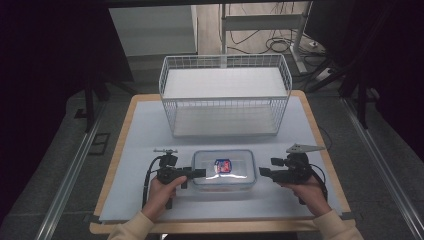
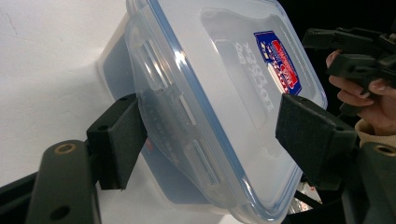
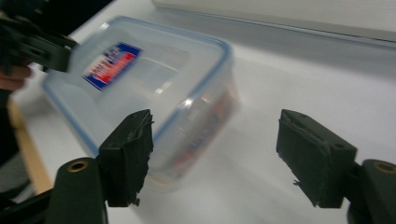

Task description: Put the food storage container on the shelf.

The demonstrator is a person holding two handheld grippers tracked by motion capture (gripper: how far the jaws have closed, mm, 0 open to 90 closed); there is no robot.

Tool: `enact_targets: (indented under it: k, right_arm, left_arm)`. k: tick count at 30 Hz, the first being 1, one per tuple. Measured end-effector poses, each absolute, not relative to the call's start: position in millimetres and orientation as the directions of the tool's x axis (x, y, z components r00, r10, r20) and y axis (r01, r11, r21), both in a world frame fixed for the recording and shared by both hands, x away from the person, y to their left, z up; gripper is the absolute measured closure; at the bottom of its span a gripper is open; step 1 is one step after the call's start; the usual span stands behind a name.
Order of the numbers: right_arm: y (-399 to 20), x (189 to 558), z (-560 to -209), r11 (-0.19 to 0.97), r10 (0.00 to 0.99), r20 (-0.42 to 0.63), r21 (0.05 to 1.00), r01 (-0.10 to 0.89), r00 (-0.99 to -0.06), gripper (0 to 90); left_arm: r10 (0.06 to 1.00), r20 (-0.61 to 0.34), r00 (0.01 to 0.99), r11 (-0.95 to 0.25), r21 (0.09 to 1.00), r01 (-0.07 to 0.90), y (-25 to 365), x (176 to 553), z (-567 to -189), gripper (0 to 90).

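A clear plastic container (image 1: 223,169) with a blue-rimmed lid and a red and blue label lies at the front middle of the white mat. My left gripper (image 1: 200,173) is open at the container's left end. In the left gripper view its jaws straddle that end of the container (image 2: 219,93): one pad (image 2: 119,140) rests against the side latch and the other pad (image 2: 313,130) hovers over the lid. My right gripper (image 1: 262,172) is open just right of the container, a small gap away. The right gripper view shows the container (image 3: 149,84) blurred, ahead and left of the jaws.
A white wire basket (image 1: 225,95) stands on the mat (image 1: 145,130) behind the container, its inside bare. The wooden table edge (image 1: 120,145) frames the mat. Desk legs and cables (image 1: 272,40) lie on the floor beyond.
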State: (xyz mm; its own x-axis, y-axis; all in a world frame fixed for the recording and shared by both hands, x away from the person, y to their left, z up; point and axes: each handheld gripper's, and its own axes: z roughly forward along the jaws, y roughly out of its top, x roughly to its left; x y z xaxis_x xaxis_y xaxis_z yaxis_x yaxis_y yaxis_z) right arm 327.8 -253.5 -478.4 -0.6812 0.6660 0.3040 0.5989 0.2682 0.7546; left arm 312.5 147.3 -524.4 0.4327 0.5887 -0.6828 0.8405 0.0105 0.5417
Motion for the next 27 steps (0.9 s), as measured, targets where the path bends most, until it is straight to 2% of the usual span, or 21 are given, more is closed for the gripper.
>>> enact_targets:
  k: [5, 15, 24, 27]
  right_arm:
    - [-242, 334, -474, 0.226, 0.625, 0.403, 0.726, 0.649, -0.669, 21.1]
    - [-223, 349, -489, 0.255, 0.608, 0.470, 0.648, 0.718, -0.640, 20.3]
    - [-215, 356, -501, 0.248, 0.572, 0.562, 0.575, 0.780, -0.597, 23.4]
    - [-218, 358, -502, 0.236, 0.565, 0.587, 0.559, 0.795, -0.580, 27.1]
  left_arm:
    - [0.590, -0.680, 0.436, 0.010, 0.546, 0.838, 147, 312, -524, 25.6]
    - [0.589, -0.678, 0.439, 0.011, 0.550, 0.835, 147, 312, -524, 25.6]
    - [0.587, -0.678, 0.442, 0.014, 0.554, 0.832, 147, 312, -525, 25.6]
    - [0.588, -0.677, 0.444, 0.012, 0.556, 0.831, 147, 312, -525, 25.6]
